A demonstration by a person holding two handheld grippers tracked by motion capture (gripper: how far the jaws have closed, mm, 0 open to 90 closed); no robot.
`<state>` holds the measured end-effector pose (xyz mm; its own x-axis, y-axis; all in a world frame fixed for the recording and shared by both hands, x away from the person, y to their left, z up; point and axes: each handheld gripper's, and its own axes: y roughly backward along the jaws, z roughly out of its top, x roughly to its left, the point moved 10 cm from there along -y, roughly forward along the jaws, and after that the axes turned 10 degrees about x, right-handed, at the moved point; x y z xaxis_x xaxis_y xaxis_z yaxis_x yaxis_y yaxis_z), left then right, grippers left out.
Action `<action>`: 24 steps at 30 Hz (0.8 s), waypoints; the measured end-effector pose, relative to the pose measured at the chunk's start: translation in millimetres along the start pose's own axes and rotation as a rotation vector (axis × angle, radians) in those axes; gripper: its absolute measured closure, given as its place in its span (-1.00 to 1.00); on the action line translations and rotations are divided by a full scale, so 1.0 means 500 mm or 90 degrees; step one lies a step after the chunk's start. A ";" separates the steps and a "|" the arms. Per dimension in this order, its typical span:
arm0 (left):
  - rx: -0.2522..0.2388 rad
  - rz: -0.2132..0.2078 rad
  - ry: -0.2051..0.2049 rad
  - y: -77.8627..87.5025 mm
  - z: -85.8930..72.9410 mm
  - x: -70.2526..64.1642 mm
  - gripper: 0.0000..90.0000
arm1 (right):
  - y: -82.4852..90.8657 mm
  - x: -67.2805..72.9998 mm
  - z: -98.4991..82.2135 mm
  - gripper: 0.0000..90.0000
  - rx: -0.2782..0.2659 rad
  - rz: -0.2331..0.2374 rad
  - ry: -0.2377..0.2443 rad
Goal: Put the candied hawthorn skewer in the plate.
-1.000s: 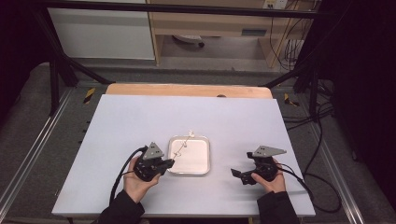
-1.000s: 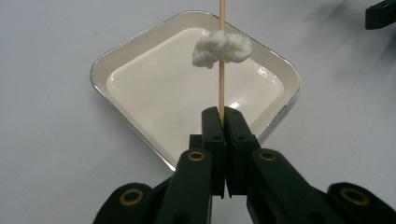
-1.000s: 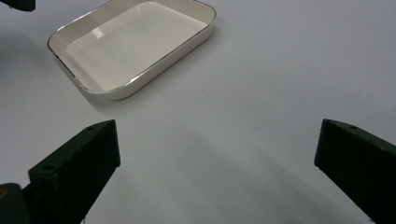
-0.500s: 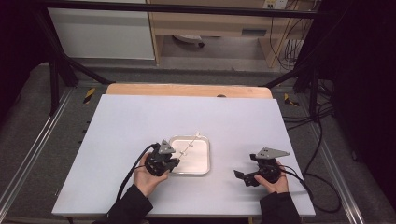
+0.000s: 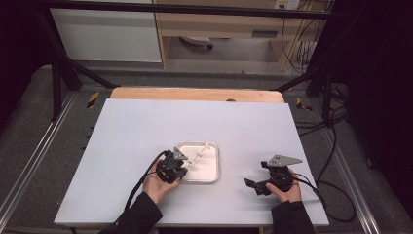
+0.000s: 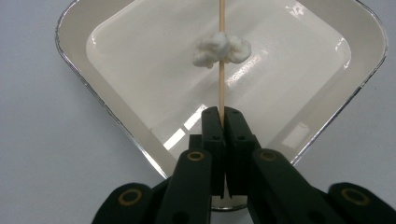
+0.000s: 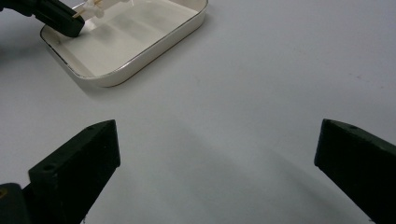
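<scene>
I see the table [image 5: 146,131] first, a wide pale sheet with a bare wooden strip along its far edge. Near its front middle sits the dish [image 5: 210,170], a shallow white square with rounded corners and a thin metal rim; in the left gripper view it lies cornerwise, its inside glossy.

My left gripper [image 5: 181,165] hangs over the dish's near left corner, held in the person's left hand [image 5: 157,184], with its cable looping back toward the table's front edge. My right gripper [image 5: 252,184] rests well apart from the dish, off to its right near the front of the table, in the person's right hand [image 5: 287,191]. In the right gripper view its jaws stand wide apart with only bare table between them.

The left gripper's jaws are pressed together, clamped on the near end of the stick [image 6: 221,60], a thin wooden skewer that runs straight out over the dish. Partway along the stick sits the white lump [image 6: 222,49], small and fluffy, threaded on it above the dish's floor. I cannot tell whether the lump touches the floor.
</scene>
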<state>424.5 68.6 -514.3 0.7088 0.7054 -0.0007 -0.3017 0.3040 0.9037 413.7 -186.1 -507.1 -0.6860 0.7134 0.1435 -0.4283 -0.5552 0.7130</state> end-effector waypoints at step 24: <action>-0.084 -0.039 -0.019 0.082 -0.012 0.033 0.08 | 0.003 -0.001 0.001 -0.98 -0.001 0.000 -0.006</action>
<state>420.0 96.7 -479.8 0.7461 0.6647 -0.0394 -0.3377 0.4287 0.8379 413.7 -187.1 -505.8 -0.6801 0.7177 0.1495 -0.4296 -0.5554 0.7120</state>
